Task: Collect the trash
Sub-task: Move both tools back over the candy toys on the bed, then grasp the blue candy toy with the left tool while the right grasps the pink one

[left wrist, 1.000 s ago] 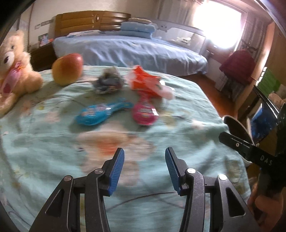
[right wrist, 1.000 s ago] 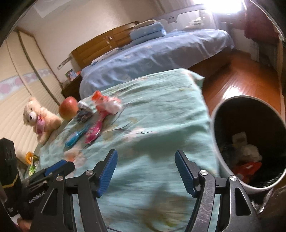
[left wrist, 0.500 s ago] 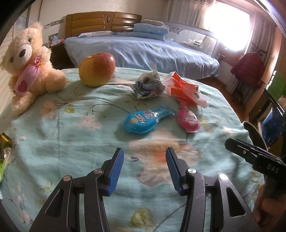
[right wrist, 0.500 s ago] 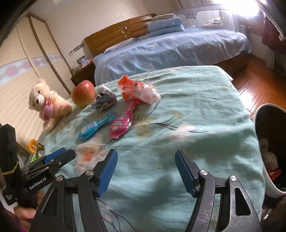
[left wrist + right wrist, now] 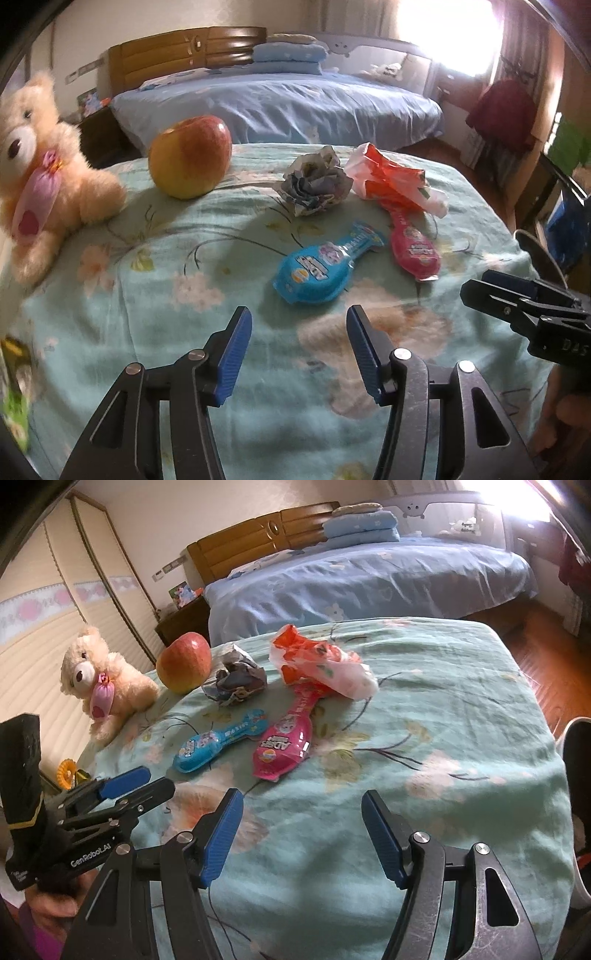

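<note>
The left hand-held gripper [image 5: 299, 350], its jaws just opening wider, and the right hand-held gripper [image 5: 303, 834] both gape empty at lower frame. Mid-frame on the bench [image 5: 147, 295]: paper wad [image 5: 317, 184], red wrapper [image 5: 391, 181], blue packet [image 5: 325, 266], pink packet [image 5: 415, 247].

This is a bedroom in a home. At 12 o'clock stands a bed [image 5: 280, 99] with blue sheet, folded pillows [image 5: 288, 59] and a wooden headboard [image 5: 184, 51]. At 1 o'clock a bright curtained window [image 5: 454, 33] gives light. A teddy bear [image 5: 40, 162] sits at 9 o'clock on a floral bedspread [image 5: 147, 295]; sliding wardrobe doors [image 5: 55, 602] are at 10 o'clock.
</note>
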`<state>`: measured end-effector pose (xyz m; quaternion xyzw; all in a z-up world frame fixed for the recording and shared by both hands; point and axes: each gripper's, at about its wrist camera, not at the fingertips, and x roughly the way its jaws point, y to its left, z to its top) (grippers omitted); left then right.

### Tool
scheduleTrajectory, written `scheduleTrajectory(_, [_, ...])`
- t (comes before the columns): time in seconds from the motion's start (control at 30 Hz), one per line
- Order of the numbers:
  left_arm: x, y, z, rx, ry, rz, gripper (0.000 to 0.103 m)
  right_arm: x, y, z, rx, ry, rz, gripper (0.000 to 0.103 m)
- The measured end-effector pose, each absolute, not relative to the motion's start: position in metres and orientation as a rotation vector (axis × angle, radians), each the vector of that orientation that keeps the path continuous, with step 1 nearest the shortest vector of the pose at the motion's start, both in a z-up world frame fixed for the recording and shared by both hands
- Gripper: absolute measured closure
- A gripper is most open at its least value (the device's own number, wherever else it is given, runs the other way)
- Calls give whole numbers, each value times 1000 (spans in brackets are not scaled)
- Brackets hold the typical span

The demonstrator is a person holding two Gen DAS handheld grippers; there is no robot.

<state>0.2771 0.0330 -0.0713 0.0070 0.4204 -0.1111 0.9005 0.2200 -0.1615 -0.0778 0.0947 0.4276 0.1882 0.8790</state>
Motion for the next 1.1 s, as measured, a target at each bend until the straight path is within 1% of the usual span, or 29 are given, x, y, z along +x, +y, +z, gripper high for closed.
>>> scheduleTrajectory(0.13, [293, 33, -75, 48, 890, -292, 45, 228, -154, -80, 196, 900, 401, 35])
scheduleTrajectory(0.37, [318, 34, -88, 99, 916, -377, 45, 247, -140, -84, 175, 915, 413, 35])
scheduleTrajectory(0.5, [325, 28, -91, 137, 901, -392, 45, 257, -132, -85, 152, 915, 409, 36])
scheduleTrajectory(0.6, [327, 23, -92, 154, 888, -394, 45, 262, -125, -87, 120, 920, 406, 40])
scheduleTrajectory(0.67, [327, 20, -93, 164, 884, -399, 47, 262, -125, -88, 104, 917, 397, 48])
scheduleTrajectory(0.7, [326, 18, -93, 170, 880, -403, 54, 262, -125, -88, 98, 916, 391, 56])
scheduleTrajectory(0.73, [326, 17, -93, 176, 879, -408, 54, 261, -126, -88, 95, 916, 385, 60])
scheduleTrajectory(0.9, [316, 6, -91, 230, 847, -400, 56, 257, -132, -87, 101, 912, 389, 61])
scheduleTrajectory(1.1, [299, -2, -93, 207, 867, -358, 60, 239, -143, -83, 133, 904, 417, 61])
